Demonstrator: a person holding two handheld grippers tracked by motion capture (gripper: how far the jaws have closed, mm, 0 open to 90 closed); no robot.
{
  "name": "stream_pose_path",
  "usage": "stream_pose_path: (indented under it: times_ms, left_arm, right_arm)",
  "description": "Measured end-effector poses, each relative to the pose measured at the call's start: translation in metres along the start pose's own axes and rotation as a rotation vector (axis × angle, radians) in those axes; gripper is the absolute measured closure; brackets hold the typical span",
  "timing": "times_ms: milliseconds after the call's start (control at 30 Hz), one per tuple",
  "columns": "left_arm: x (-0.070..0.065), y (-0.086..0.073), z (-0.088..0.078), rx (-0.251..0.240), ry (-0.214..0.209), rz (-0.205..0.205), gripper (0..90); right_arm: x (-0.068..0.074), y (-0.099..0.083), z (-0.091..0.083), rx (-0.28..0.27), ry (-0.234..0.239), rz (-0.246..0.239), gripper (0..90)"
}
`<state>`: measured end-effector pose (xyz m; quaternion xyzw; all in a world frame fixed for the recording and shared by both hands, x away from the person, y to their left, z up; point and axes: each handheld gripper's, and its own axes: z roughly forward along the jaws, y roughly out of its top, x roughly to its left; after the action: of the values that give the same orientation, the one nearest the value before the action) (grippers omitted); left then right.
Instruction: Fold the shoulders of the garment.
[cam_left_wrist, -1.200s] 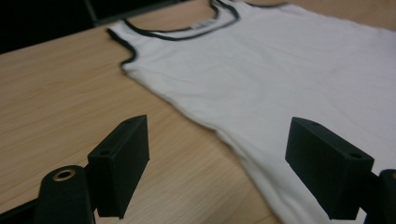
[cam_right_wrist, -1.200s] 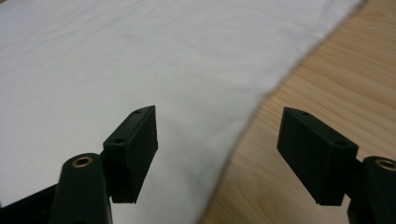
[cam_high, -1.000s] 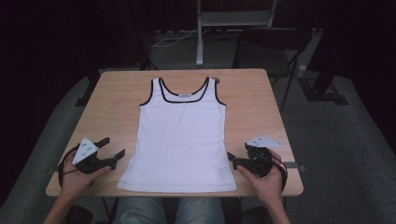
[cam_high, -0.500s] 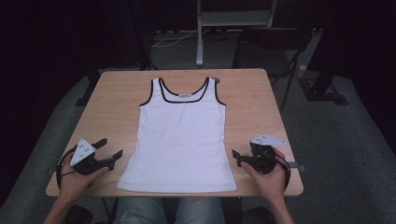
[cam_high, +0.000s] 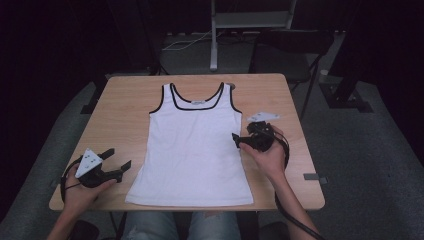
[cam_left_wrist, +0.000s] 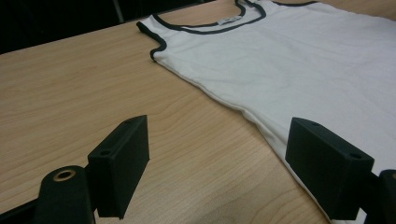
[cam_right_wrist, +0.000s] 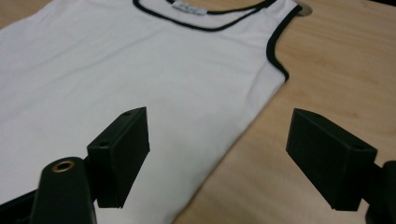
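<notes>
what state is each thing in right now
top: spread flat, front up, unfolded, on the table
left gripper: open, empty, beside the top's lower left edge
right gripper: open, empty, at the top's right edge

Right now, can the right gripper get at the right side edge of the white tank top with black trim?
Probably yes. The right gripper is open beside the white tank top, and its jaws already straddle that edge, with nothing between.
</notes>
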<state>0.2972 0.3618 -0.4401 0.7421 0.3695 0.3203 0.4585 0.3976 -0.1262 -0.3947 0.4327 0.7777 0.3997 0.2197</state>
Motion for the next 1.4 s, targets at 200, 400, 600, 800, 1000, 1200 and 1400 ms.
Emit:
stream_pose_path:
  times_ms: [200, 400, 600, 800, 1000, 1200, 1400]
  left_arm:
    - [0.001, 0.000, 0.000, 0.004, -0.002, -0.005, 21.6]
    - [-0.001, 0.000, 0.001, 0.006, -0.002, 0.003, 21.6]
    - [-0.001, 0.000, 0.000, 0.003, -0.005, 0.010, 21.6]
    - [-0.001, 0.000, 0.000, 0.003, -0.007, 0.009, 21.6]
    - [-0.002, 0.000, 0.000, 0.005, -0.006, 0.027, 21.6]
    - [-0.003, 0.000, 0.001, 0.006, -0.005, 0.028, 21.6]
    - [-0.003, 0.000, 0.001, 0.004, -0.002, 0.032, 21.6]
  right_arm:
    - [-0.016, 0.035, 0.028, 0.039, -0.020, -0.001, 20.7]
    - [-0.036, 0.061, 0.060, 0.094, -0.030, 0.041, 25.6]
    - [-0.053, 0.082, 0.092, 0.141, -0.059, 0.075, 31.4]
    - [-0.063, 0.101, 0.125, 0.188, -0.101, 0.103, 37.2]
    - [-0.069, 0.114, 0.147, 0.226, -0.152, 0.096, 40.8]
    - [-0.071, 0.123, 0.161, 0.240, -0.152, 0.104, 46.1]
    - [-0.073, 0.128, 0.175, 0.267, -0.147, 0.104, 55.3]
